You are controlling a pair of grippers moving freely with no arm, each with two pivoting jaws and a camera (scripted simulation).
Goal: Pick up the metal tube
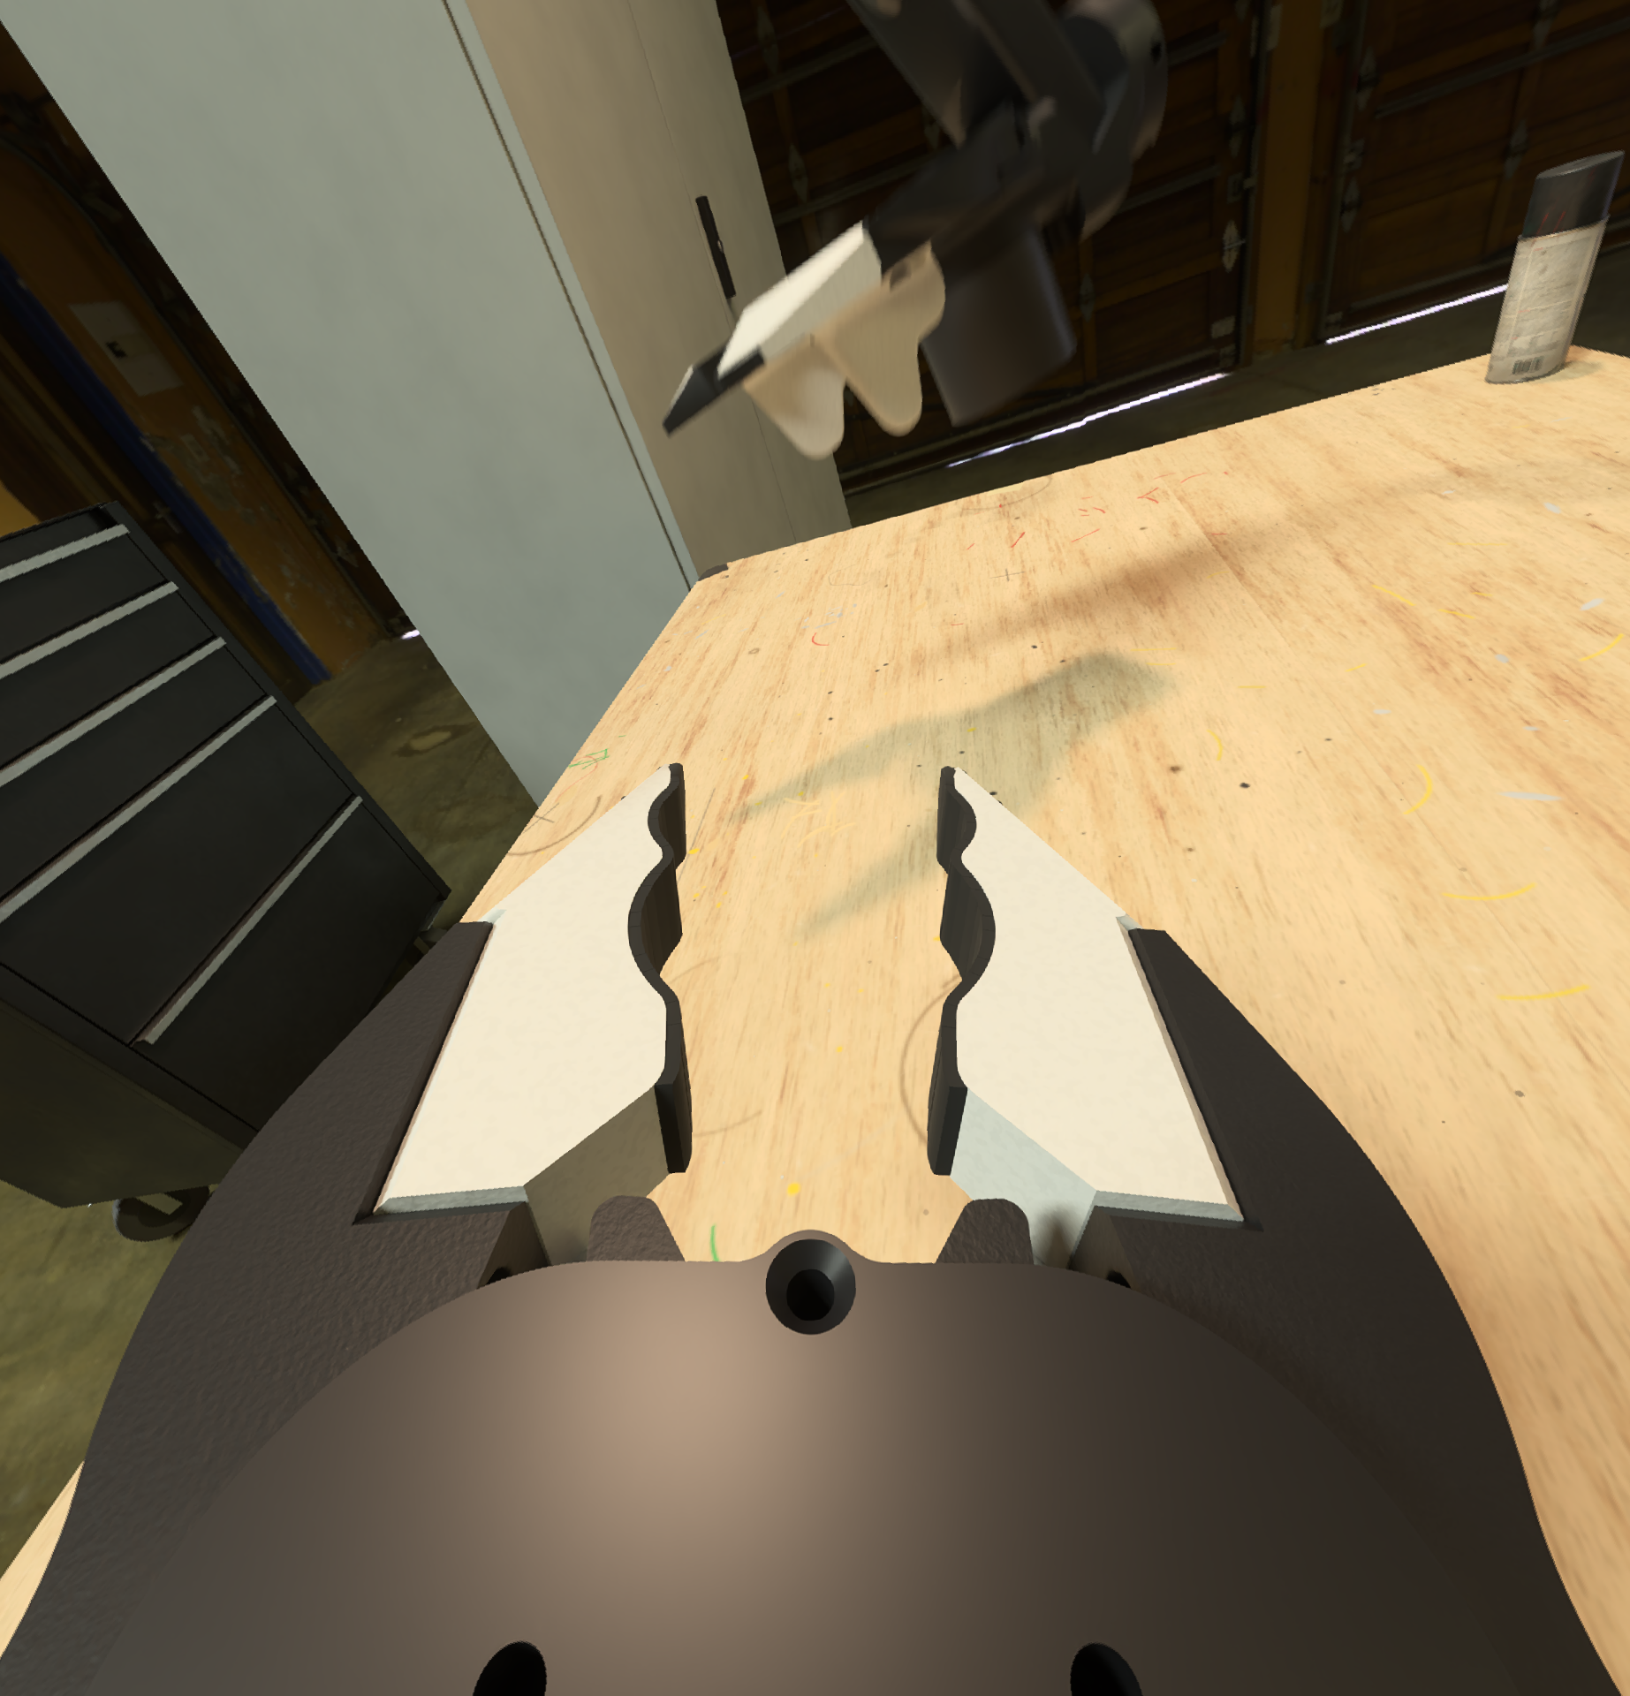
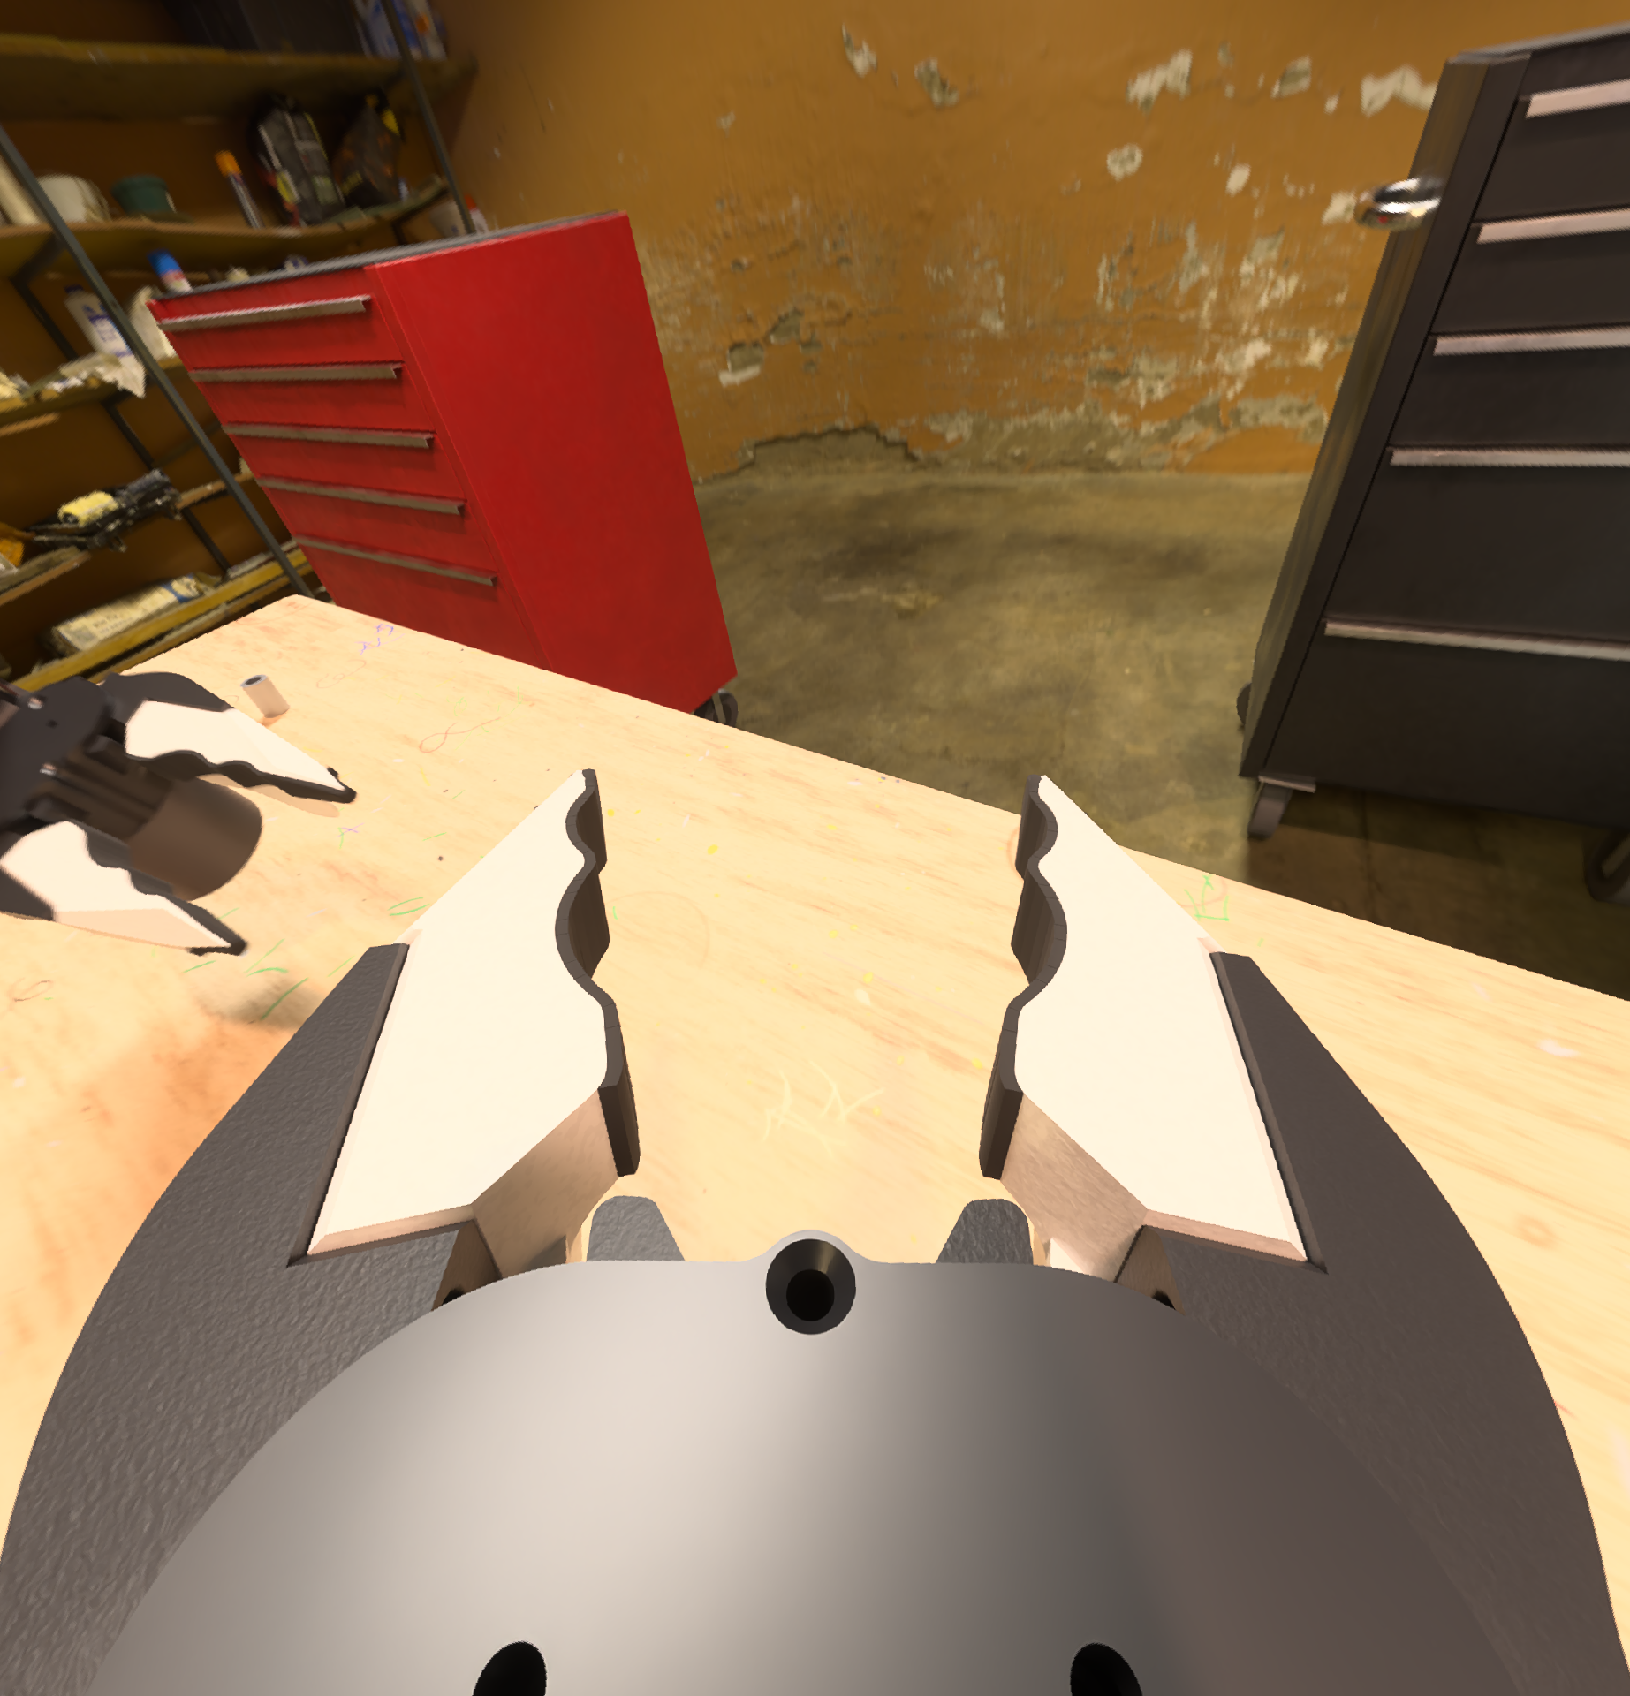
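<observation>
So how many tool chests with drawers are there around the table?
2, as far as these views show: a red chest beyond the table's far edge, and a black chest at the right. Others may be out of view.

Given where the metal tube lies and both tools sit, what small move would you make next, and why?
Probably ease the left tool toward the metal tube. It is open, empty and far nearer the tube, lying on the table, than the open right tool.

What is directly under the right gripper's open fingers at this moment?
Only bare wooden table lies under the right gripper. The small metal tube lies far off to its side, beyond the left gripper. The gripper's own body hides whatever lies beneath it.
</observation>
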